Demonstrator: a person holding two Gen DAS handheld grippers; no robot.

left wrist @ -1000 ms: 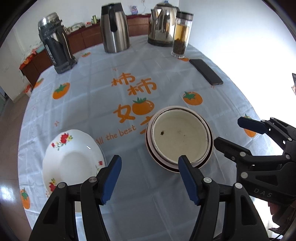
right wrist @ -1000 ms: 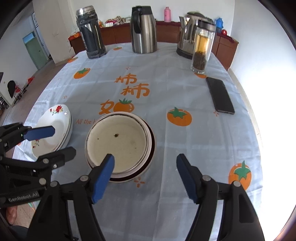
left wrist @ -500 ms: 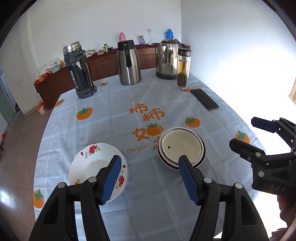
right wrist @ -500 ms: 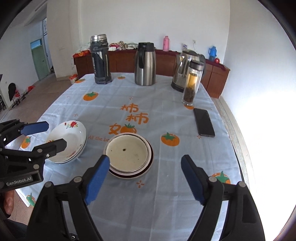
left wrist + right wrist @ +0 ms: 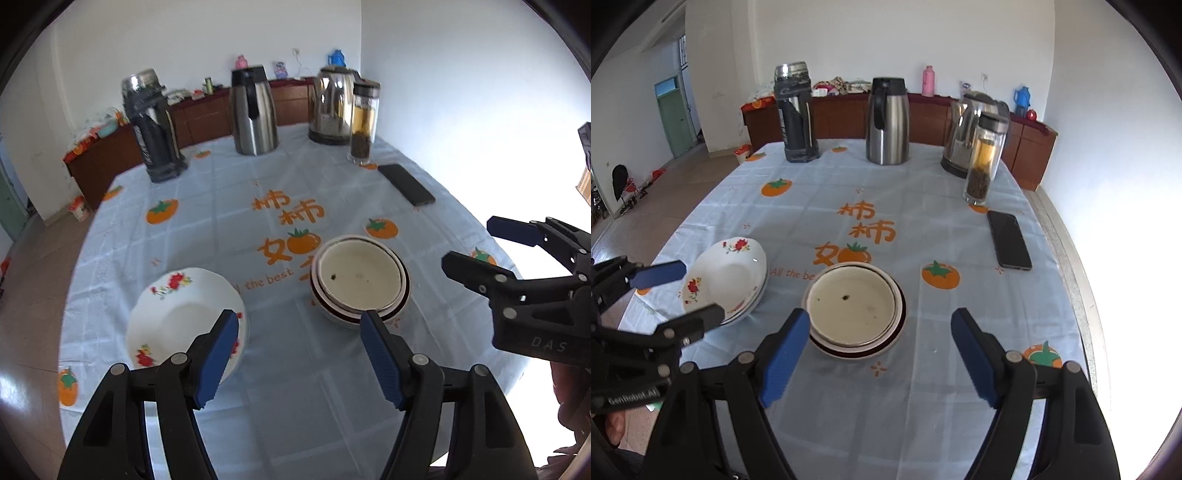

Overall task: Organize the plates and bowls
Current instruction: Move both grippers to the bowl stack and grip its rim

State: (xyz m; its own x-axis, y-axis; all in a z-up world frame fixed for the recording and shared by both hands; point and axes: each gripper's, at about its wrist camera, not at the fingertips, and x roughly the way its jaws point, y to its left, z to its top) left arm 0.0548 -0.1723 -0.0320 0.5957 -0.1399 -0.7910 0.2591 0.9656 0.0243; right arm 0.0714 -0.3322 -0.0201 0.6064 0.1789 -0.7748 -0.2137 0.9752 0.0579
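**Stacked bowls and plates on a printed tablecloth**

Round, glossy cream bowls [image 5: 855, 308], dark-rimmed, sit nested near the table's middle, mouths upward. Beside them, glazed white plates [image 5: 726, 280] with red flower prints lie stacked; being round, they show no long axis. The tablecloth [image 5: 221, 206] is pale blue, smooth, with orange fruit prints. The left gripper [image 5: 295, 354], with ribbed blue pads, is opening and holds nothing. The right gripper [image 5: 881, 356] stands apart, empty.

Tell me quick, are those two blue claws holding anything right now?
Left gripper: jaws opening, nothing between them.
Right gripper: open, holding nothing.
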